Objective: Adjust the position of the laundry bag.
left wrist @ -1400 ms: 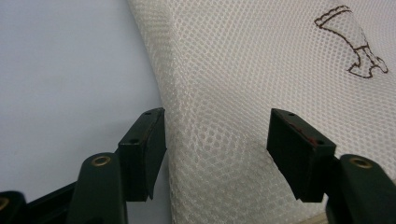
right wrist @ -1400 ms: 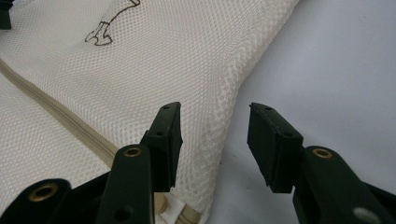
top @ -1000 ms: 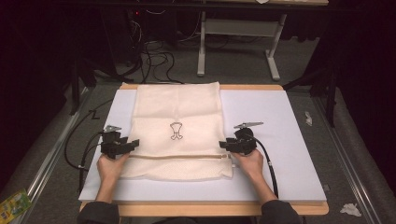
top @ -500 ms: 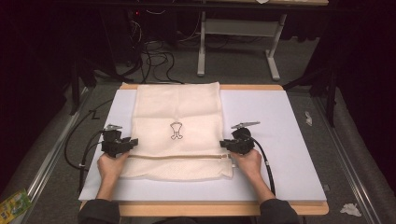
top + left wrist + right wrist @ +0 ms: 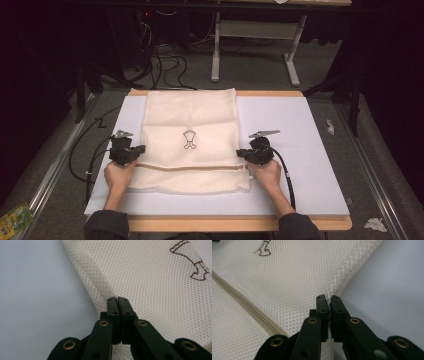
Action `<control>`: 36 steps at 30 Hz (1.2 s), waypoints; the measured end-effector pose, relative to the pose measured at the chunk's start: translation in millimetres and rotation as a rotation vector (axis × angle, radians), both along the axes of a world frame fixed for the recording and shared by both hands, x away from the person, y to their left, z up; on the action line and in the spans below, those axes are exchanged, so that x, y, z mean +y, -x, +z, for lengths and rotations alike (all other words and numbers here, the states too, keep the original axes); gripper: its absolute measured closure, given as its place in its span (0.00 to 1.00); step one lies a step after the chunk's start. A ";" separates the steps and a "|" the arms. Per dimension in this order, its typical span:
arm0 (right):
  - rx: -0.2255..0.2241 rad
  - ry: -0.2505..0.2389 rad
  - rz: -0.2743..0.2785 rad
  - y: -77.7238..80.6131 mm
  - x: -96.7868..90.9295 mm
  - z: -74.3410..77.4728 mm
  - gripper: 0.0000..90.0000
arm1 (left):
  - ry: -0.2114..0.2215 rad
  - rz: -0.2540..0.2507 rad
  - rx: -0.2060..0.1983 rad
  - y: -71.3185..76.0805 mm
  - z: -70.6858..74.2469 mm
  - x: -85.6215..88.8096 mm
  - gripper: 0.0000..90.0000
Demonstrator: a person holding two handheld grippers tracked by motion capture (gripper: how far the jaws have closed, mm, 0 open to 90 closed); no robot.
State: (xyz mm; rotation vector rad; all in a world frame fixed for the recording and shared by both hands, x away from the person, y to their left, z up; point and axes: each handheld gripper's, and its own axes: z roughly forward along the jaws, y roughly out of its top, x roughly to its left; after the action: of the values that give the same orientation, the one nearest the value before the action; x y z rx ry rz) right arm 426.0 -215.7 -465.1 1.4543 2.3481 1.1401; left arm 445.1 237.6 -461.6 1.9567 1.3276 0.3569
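A cream mesh laundry bag [image 5: 192, 140] lies flat along the middle of the white board [image 5: 310, 150], its far end reaching the board's far edge and its near end, with the zip [image 5: 192, 167] running across it, towards the person; a small dark emblem [image 5: 189, 139] sits on the bag just beyond the zip; judged from how things lie, the work in hand looks like folding or lifting the bag, and the first step, taking hold of both side edges, appears done, while the bag itself is still fully spread with no fold in it, so the lifting or folding over is all left to do; the left gripper [image 5: 138, 149] is at the bag's left edge, level with the stretch just beyond the zip, and its jaws have just been closing; in the left gripper view they stand pressed together with the mesh hem [image 5: 100, 290] pinched between them [image 5: 117, 299]; the right gripper [image 5: 243, 153] is at the bag's right edge, almost opposite across the bag, and its jaws have likewise just been closing; in the right gripper view they are clamped on the bag's seamed edge [image 5: 342, 272], a sliver of mesh showing between the pads [image 5: 328, 298]; both hands rest on the board beside the bag's near corners.
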 end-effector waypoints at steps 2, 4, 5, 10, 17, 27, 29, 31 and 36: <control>-0.010 0.002 0.001 0.4 -1.4 1.2 0.98 | 0.009 -0.002 -0.004 0.2 0.4 0.0 0.99; -0.012 0.000 -0.003 1.2 -2.6 2.7 0.98 | 0.027 -0.004 -0.015 1.0 2.3 -0.3 0.99; -0.012 0.000 -0.003 1.2 -2.6 2.7 0.98 | 0.027 -0.004 -0.015 1.0 2.3 -0.3 0.99; -0.031 0.005 -0.010 3.3 -8.4 6.2 0.98 | 0.032 -0.016 -0.027 1.5 5.8 -5.4 1.00; -0.041 0.004 -0.023 5.1 -17.5 8.9 0.98 | 0.042 -0.033 -0.044 2.0 9.0 -11.8 1.00; -0.050 0.001 -0.046 9.3 -31.3 10.3 0.98 | 0.063 -0.059 -0.057 1.6 12.8 -22.3 1.00; -0.049 0.000 -0.052 10.1 -32.9 10.9 0.98 | 0.057 -0.071 -0.054 1.4 13.0 -24.4 1.00; -0.056 0.000 -0.051 10.4 -35.0 10.8 0.98 | 0.035 -0.080 -0.058 1.9 13.6 -28.3 1.00; -0.056 -0.002 -0.063 13.1 -42.5 10.3 0.98 | 0.028 -0.102 -0.069 2.4 15.9 -35.7 1.00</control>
State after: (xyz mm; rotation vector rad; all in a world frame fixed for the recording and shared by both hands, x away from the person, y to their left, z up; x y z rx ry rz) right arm 412.9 -258.2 -454.8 1.4668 2.2479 1.1521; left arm 442.7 201.9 -445.7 1.9623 1.1785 0.3507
